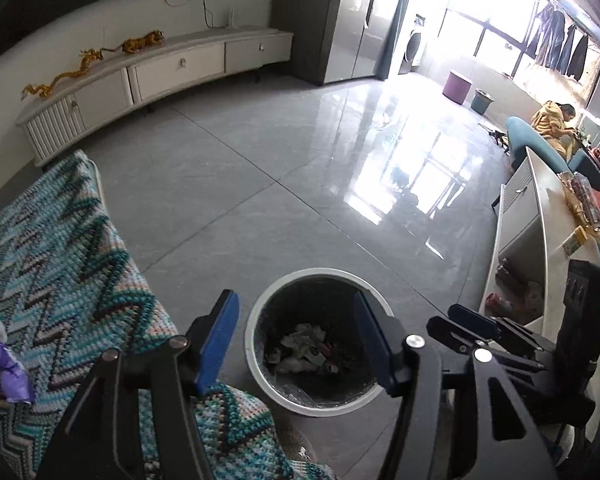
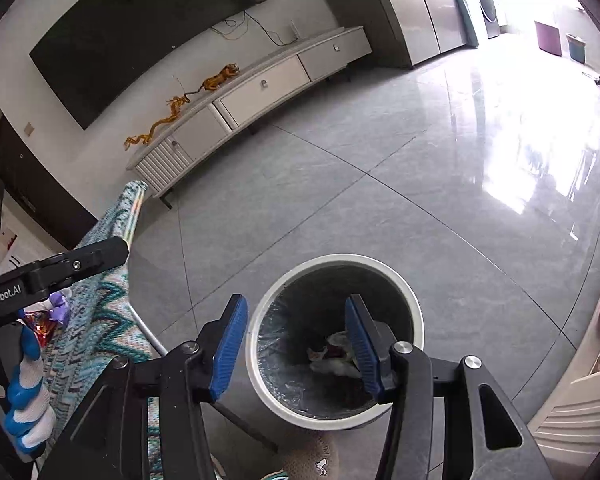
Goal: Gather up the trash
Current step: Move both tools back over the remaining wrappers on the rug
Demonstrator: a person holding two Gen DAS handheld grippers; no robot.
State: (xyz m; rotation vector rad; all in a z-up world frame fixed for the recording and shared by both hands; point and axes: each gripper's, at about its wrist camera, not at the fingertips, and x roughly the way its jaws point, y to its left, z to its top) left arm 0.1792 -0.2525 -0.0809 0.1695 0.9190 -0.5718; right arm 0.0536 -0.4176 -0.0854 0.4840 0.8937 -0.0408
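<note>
The grey tile floor (image 1: 284,184) is the biggest thing here, shiny where the light from the windows falls on it. Along the far wall runs a long white TV cabinet (image 1: 172,72) with gold dragon toys (image 1: 100,56) on top, under a big dark screen (image 2: 148,36). A knitted blanket (image 1: 60,248) in blue, teal and white zigzags covers a seat at the left edge of the floor. At the right edge stands a white counter (image 1: 540,208) with snack packets on top, and far off a person in a yellow top (image 1: 550,120) sits near the windows.

Just beside the front corner of the blanket stands the round white trash bin (image 1: 256,316) with a dark bag inside. Down at its bottom lies the trash (image 1: 304,346) — crumpled paper and wrappers.

The left gripper (image 1: 296,340) hangs over the bin with its blue pads spread apart and nothing between them. The right gripper (image 2: 296,344) also hangs over the bin, spread apart and empty. In the right wrist view a hand in a blue and white glove (image 2: 28,392) holds the left gripper's handle.

A purple wrapper (image 1: 8,368) still lies on the blanket near its left edge — well apart from the bin
</note>
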